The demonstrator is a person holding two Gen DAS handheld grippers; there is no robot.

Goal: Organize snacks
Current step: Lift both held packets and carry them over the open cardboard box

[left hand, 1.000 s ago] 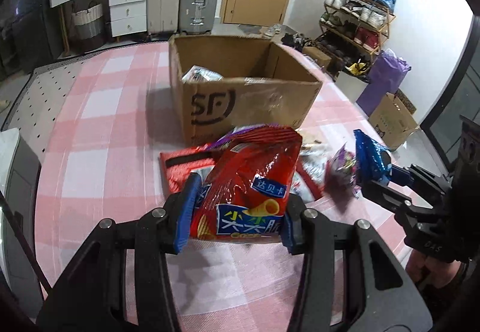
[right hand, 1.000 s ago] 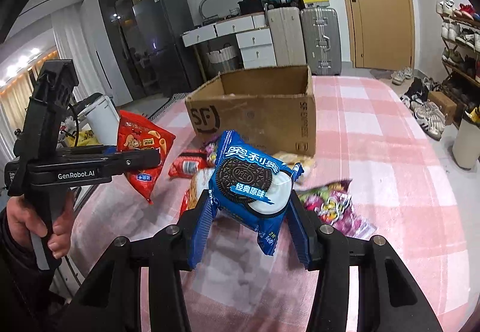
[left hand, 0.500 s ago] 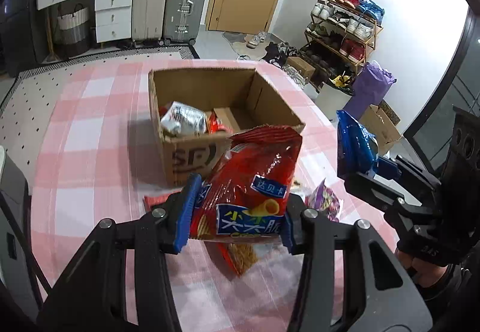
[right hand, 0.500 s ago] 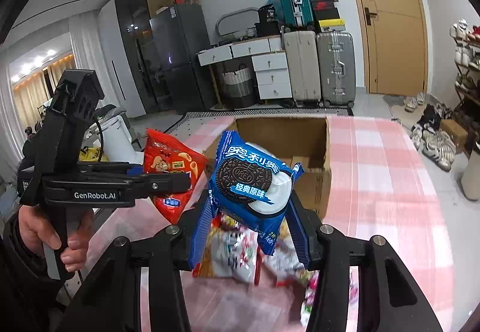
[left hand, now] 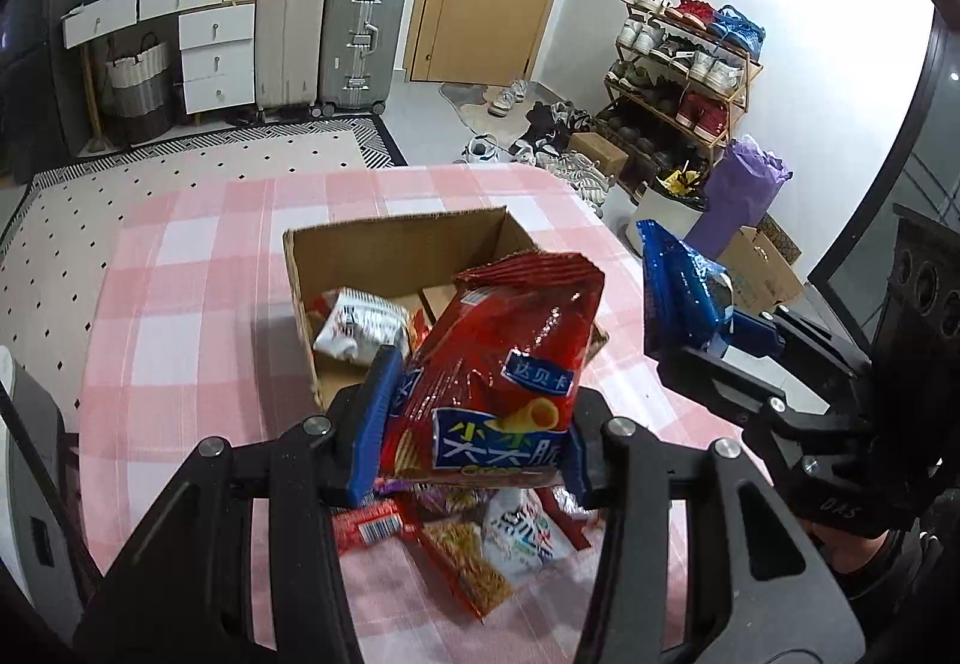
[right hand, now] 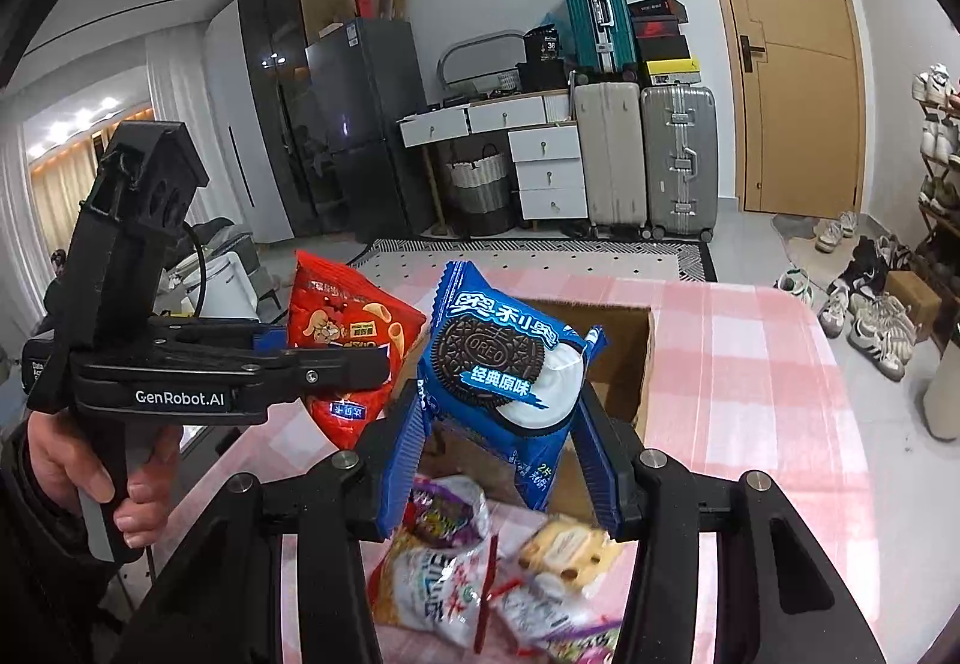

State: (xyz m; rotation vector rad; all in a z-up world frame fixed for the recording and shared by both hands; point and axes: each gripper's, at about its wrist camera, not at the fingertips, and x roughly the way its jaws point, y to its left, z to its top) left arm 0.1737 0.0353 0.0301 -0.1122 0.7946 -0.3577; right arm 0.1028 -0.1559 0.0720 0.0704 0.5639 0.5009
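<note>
My left gripper (left hand: 474,433) is shut on a red chip bag (left hand: 504,370), held up above the near edge of the open cardboard box (left hand: 390,250). A white snack pack (left hand: 360,325) lies inside the box. My right gripper (right hand: 501,460) is shut on a blue Oreo pack (right hand: 504,364), raised in front of the box (right hand: 624,376). In the left wrist view the Oreo pack (left hand: 678,292) hangs to the right of the box. The right wrist view shows the red bag (right hand: 342,328) at left in the other gripper, held by a person's hand (right hand: 90,472).
Several loose snack packs (left hand: 492,538) lie on the pink checked tablecloth (left hand: 180,304) below both grippers, also in the right wrist view (right hand: 456,562). Suitcases (left hand: 360,33), drawers, a door and a shoe rack (left hand: 684,63) stand beyond the table.
Both grippers have risen with their packs and moved toward the box. The box's inside now shows from above, and the loose snacks have slid below the fingers.
</note>
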